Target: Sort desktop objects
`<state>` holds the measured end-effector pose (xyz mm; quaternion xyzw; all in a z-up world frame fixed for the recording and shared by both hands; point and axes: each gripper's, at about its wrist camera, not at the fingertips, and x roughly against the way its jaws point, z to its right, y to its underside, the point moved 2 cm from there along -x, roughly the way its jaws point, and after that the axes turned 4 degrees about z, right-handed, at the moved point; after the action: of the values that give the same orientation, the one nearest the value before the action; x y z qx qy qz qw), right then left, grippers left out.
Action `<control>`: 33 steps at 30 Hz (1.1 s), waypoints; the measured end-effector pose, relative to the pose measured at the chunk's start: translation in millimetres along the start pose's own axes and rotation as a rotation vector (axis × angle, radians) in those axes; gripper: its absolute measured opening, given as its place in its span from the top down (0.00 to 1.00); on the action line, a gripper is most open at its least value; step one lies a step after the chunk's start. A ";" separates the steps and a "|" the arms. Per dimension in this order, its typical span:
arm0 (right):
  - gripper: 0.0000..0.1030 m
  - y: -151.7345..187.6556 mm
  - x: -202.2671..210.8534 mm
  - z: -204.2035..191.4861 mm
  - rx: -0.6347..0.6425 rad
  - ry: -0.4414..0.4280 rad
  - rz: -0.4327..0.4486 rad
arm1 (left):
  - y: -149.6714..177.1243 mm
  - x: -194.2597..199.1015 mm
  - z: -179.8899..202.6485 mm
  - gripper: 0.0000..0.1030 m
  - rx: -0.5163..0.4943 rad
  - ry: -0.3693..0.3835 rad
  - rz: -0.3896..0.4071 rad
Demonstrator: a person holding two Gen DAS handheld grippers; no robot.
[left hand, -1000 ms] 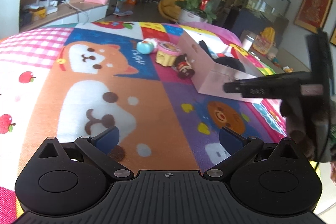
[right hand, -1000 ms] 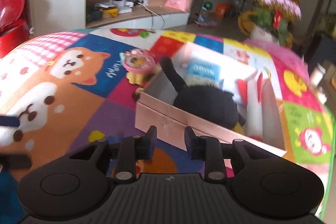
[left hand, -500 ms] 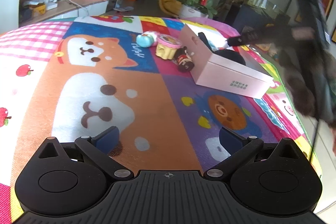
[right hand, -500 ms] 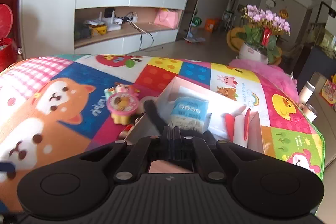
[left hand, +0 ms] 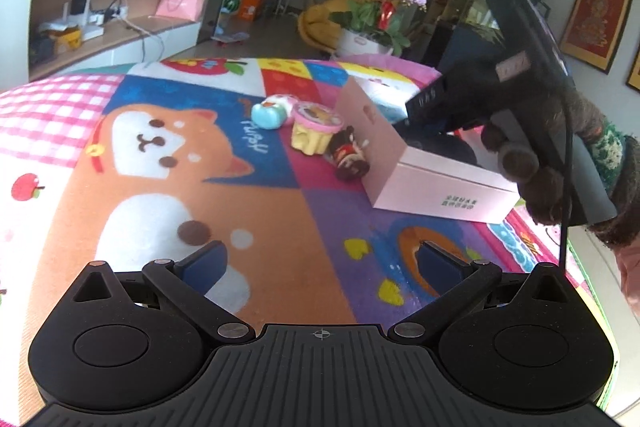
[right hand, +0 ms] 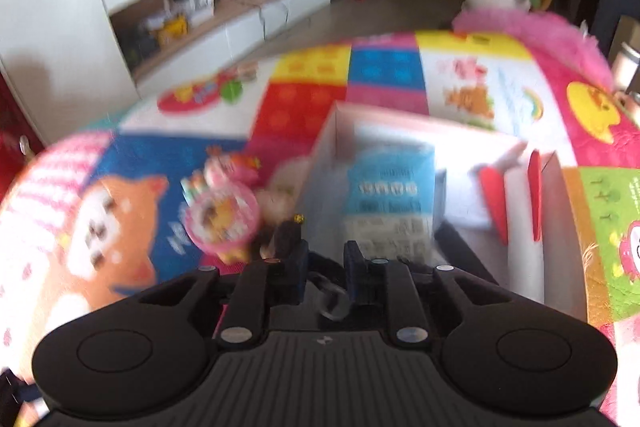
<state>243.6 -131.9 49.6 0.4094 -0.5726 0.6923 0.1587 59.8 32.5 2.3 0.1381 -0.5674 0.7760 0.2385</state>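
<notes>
A pink cardboard box [left hand: 420, 179] lies on the colourful play mat [left hand: 200, 187]. It holds a blue packet [right hand: 390, 187], a black item [left hand: 444, 147] and a red-and-white item [right hand: 512, 199]. Beside its left wall lie a dark bottle [left hand: 347, 157], a pink-lidded yellow toy [left hand: 316, 129] and a teal toy [left hand: 267, 115]. My left gripper [left hand: 320, 263] is open and empty, low over the mat. My right gripper [right hand: 326, 263] hangs over the box's near left corner, jaws slightly apart with nothing clearly between them; the view is blurred.
The gloved hand with the right gripper [left hand: 520, 123] fills the right side of the left wrist view above the box. A flower pot [left hand: 372, 19] and shelves [left hand: 100, 27] stand beyond the mat. The mat's right edge [left hand: 576, 267] lies close to the box.
My right gripper was shut half a second ago and its jaws are now slightly apart; it has swung down toward the box's left corner. My left gripper stays open and has barely moved.
</notes>
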 end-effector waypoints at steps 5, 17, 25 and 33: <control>0.82 0.9 0.6 2.7 0.072 0.058 -0.016 | 6.5 -11.0 -2.5 0.00 -0.005 0.006 -0.030; 0.29 -66.8 -17.6 -79.3 0.054 -0.118 0.039 | 11.0 -11.8 -8.5 0.00 0.022 0.029 -0.005; 0.49 -41.9 -45.3 -83.2 0.064 -0.088 -0.123 | 9.8 -8.1 -10.8 0.00 0.034 0.035 0.007; 0.41 -29.1 30.5 -93.9 0.164 -0.302 -0.107 | 9.6 -8.5 -10.2 0.00 0.022 0.029 0.009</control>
<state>208.8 -44.3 90.9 0.5502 -0.5089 0.6579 0.0736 62.5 38.0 -12.9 0.1268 -0.5558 0.7852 0.2418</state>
